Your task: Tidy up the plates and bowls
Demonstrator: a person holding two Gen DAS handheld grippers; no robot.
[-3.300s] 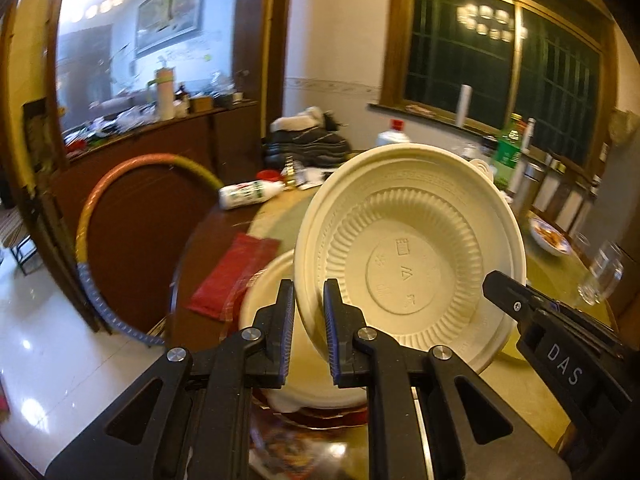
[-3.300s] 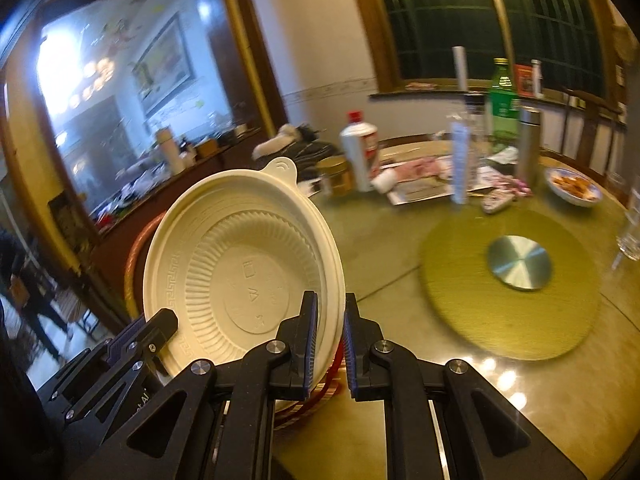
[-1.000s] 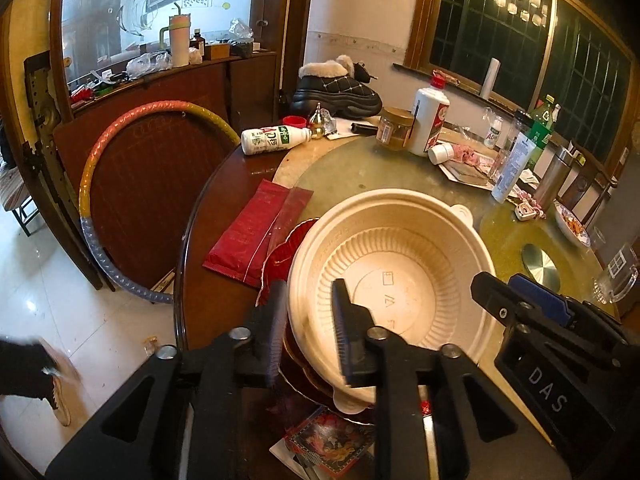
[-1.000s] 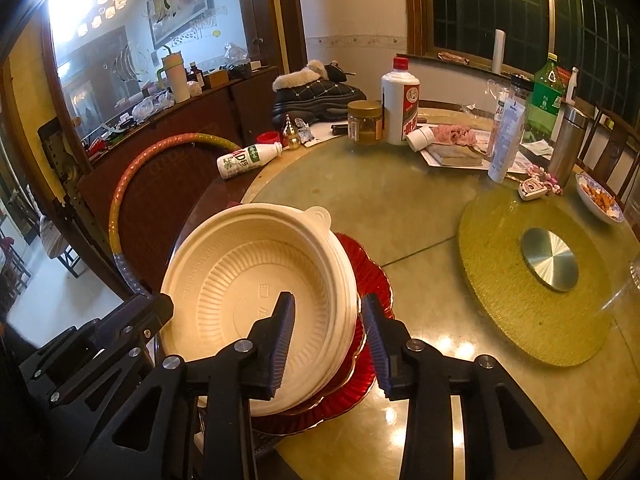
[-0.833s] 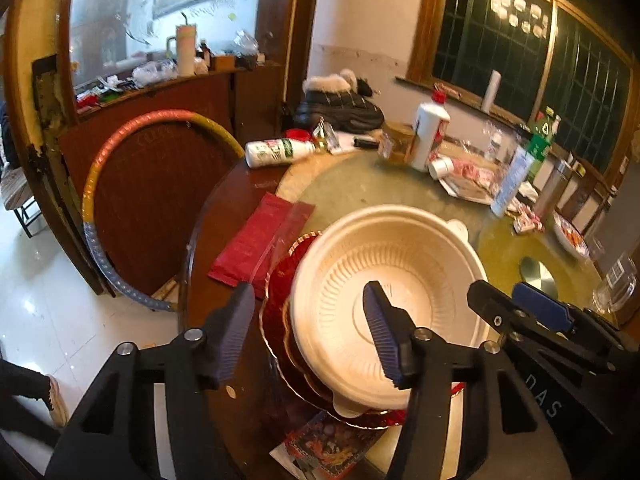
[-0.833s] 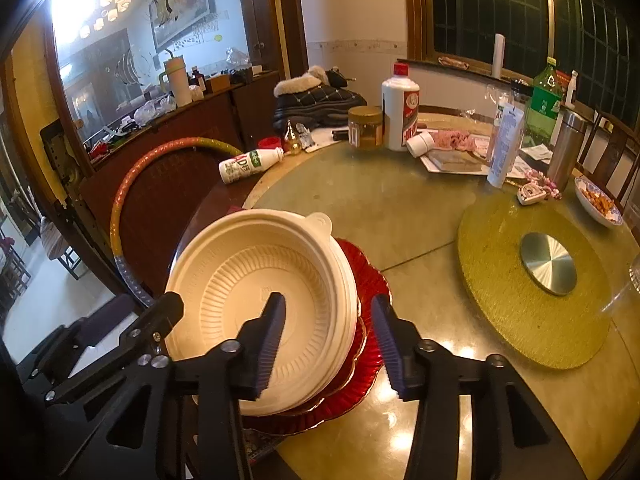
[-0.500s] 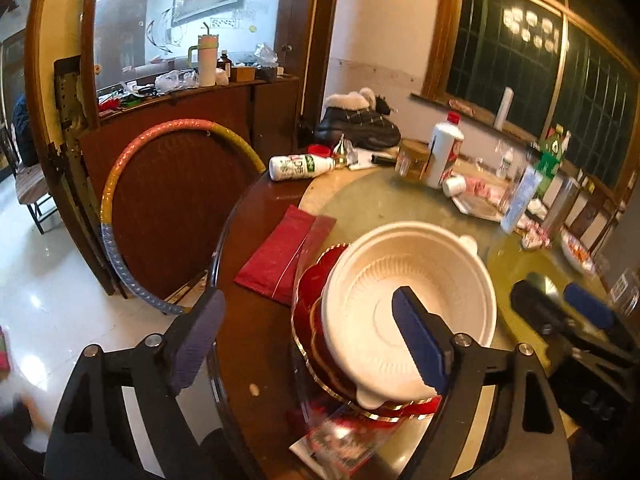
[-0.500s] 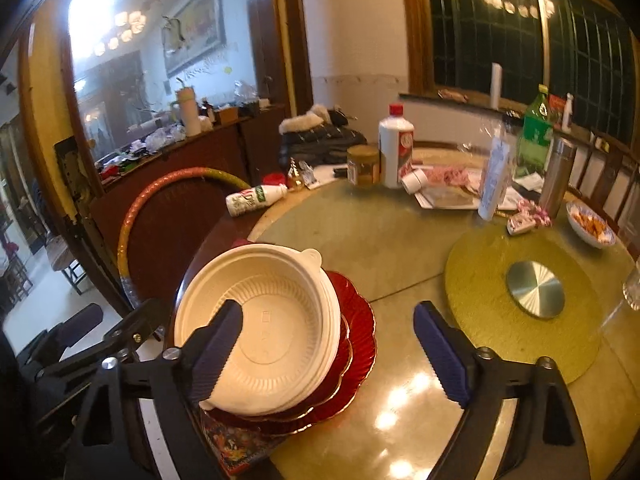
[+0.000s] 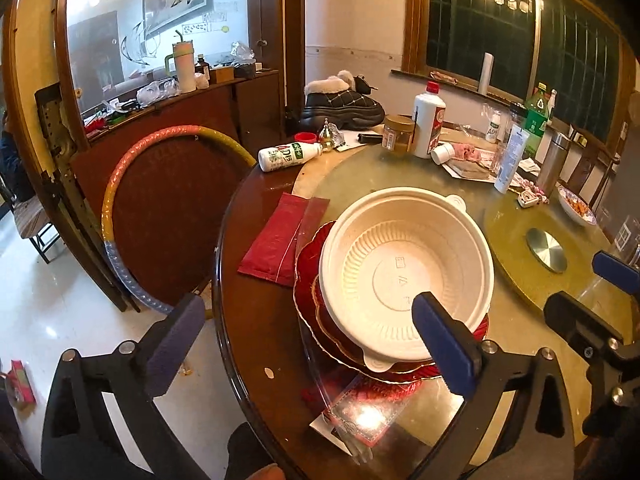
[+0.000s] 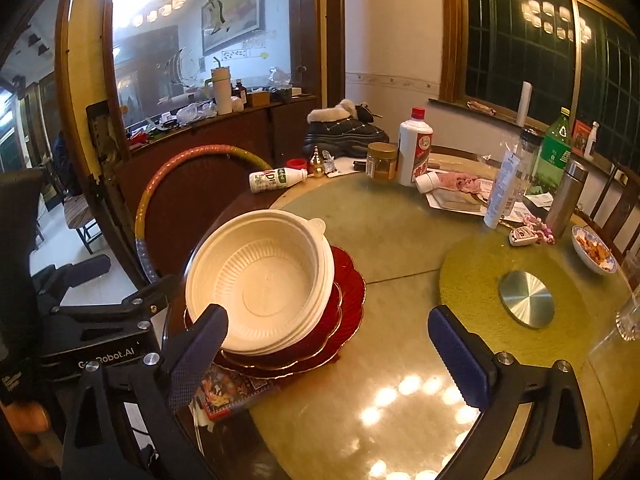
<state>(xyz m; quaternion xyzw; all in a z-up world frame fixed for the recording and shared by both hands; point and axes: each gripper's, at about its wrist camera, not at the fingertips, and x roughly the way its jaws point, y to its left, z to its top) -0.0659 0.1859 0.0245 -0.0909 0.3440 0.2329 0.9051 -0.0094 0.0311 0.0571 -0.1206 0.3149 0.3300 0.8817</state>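
A stack of cream disposable bowls rests on a stack of red scalloped plates near the round table's left edge; the bowls and the red plates also show in the right wrist view. My left gripper is wide open and empty, drawn back above the table edge in front of the stack. My right gripper is wide open and empty, drawn back to the right of the stack. The right gripper's body also shows in the left wrist view.
A red packet lies left of the stack and a printed card sticks out under it. A yellow turntable, bottles, a jar, a snack dish and a hoop are around.
Both grippers let go of the cream bowl, opened wide and drew back. The bowl, earlier held tilted in the air, now rests on the stack.
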